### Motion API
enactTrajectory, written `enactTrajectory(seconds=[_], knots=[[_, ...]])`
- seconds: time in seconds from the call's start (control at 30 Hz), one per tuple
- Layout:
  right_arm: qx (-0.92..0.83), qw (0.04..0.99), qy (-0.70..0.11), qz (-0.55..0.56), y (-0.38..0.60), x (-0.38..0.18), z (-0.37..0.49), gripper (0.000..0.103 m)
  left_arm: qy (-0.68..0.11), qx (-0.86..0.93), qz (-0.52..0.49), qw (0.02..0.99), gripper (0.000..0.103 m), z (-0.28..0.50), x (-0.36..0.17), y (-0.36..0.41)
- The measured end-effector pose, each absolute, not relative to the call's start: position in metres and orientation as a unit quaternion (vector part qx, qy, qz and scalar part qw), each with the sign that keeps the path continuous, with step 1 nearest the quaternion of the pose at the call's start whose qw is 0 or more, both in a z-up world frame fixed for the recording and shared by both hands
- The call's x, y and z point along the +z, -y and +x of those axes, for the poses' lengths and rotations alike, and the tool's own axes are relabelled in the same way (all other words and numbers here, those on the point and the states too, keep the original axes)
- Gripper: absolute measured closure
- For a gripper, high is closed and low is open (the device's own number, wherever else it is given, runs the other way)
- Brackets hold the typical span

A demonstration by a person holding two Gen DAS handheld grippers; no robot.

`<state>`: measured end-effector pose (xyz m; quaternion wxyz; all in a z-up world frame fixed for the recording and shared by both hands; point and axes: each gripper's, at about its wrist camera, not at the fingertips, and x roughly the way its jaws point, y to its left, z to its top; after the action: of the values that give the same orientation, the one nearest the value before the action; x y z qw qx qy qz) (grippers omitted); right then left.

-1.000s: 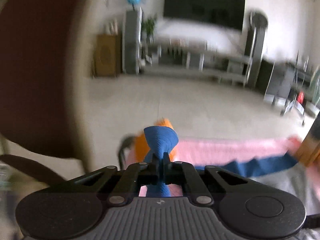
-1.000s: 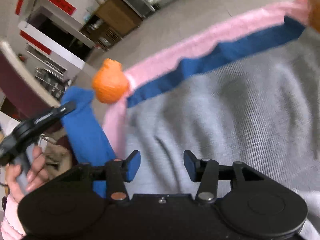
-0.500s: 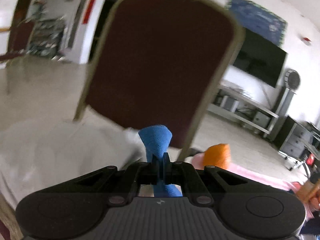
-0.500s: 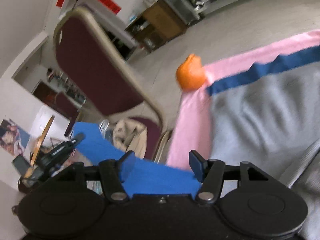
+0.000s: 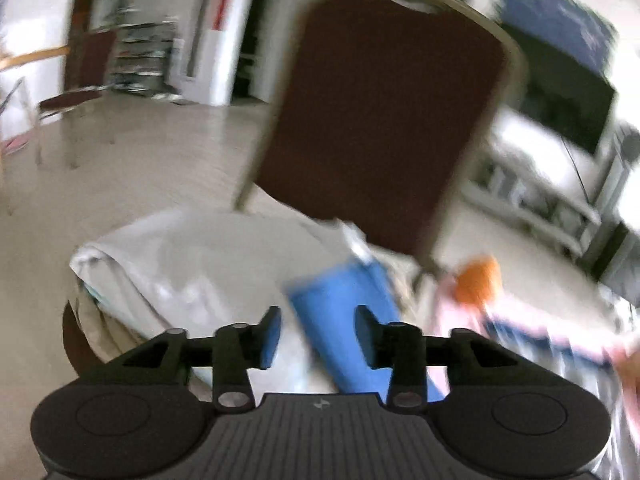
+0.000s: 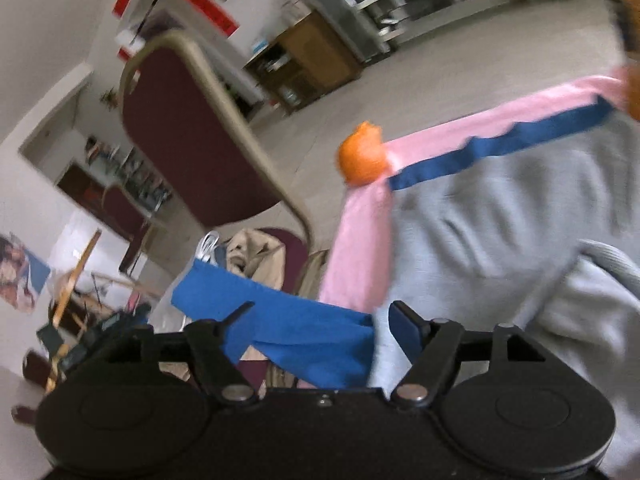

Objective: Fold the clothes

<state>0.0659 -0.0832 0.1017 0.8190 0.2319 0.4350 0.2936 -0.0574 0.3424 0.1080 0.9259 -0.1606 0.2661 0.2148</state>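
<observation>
L gripper [image 5: 316, 330], left wrist view: jaws apart and opening, blue pads spread. Blue cloth [image 5: 344, 320] lying in the gap betw. them, nearer the right-hand pad, partly hidden behind it; clear space betw. cloth and left-hand pad. No pinch on it as far as visible, tho blur makes the right-hand contact hard to judge. Just past the pads: white sheet [image 5: 192, 256] heaped on a seat, blue cloth draped over it. Further back: dark red chair back [image 5: 384, 120] w/ pale frame, upright, behind the heap. To the right of the chair: orange knob [image 5: 476, 280], blurred, w/ pink cover [image 5: 452, 312] below it. Far back: pale floor, shelves, dark screen on the wall.

R gripper [image 6: 318, 320], right wrist view: jaws wide and opening. Same blue cloth [image 6: 280, 328] crossing the gap from the left-hand finger toward the middle, end hanging just short of the right-hand pad; not squeezed. Beside the right-hand pad and beyond: grey sweater [image 6: 500, 240] spread flat, wrinkled, on the pink cover [image 6: 360, 252], w/ a dark blue stripe [image 6: 500, 144] along its far edge. Orange knob [image 6: 362, 154] at the corner of the cover. Left of that: beige garment [image 6: 256, 256] on the chair seat, dark red chair back [image 6: 188, 140] above it. Far left, low: part of the L gripper [image 6: 104, 328], black, small. Beyond: floor, wooden cabinet.
</observation>
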Motion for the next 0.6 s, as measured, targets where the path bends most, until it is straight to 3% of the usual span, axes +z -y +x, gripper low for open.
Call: enactTrajectory(seconds=[0.13, 0.3, 0.4, 0.43, 0.6], knots=[[0.252, 0.829, -0.434, 0.249, 0.15, 0.091, 0.038, 0.027, -0.338, 0.143, -0.152, 0.918, 0.058, -0.05, 0.087, -0.262], [0.195, 0.821, -0.453, 0.286, 0.224, 0.044, 0.012, 0.025, -0.443, 0.078, -0.183, 0.874, 0.047, -0.031, 0.015, -0.18], [0.168, 0.811, -0.462, 0.318, 0.258, 0.005, 0.005, 0.029, -0.478, 0.11, -0.207, 0.847, 0.047, -0.025, -0.02, -0.164], [0.163, 0.809, -0.46, 0.328, 0.267, -0.006, 0.004, 0.034, -0.485, 0.119, -0.216, 0.839, 0.047, -0.024, -0.029, -0.161], [0.144, 0.785, -0.47, 0.377, 0.292, -0.042, 0.011, 0.038, -0.48, 0.139, -0.267, 0.824, 0.046, -0.024, -0.04, -0.167]])
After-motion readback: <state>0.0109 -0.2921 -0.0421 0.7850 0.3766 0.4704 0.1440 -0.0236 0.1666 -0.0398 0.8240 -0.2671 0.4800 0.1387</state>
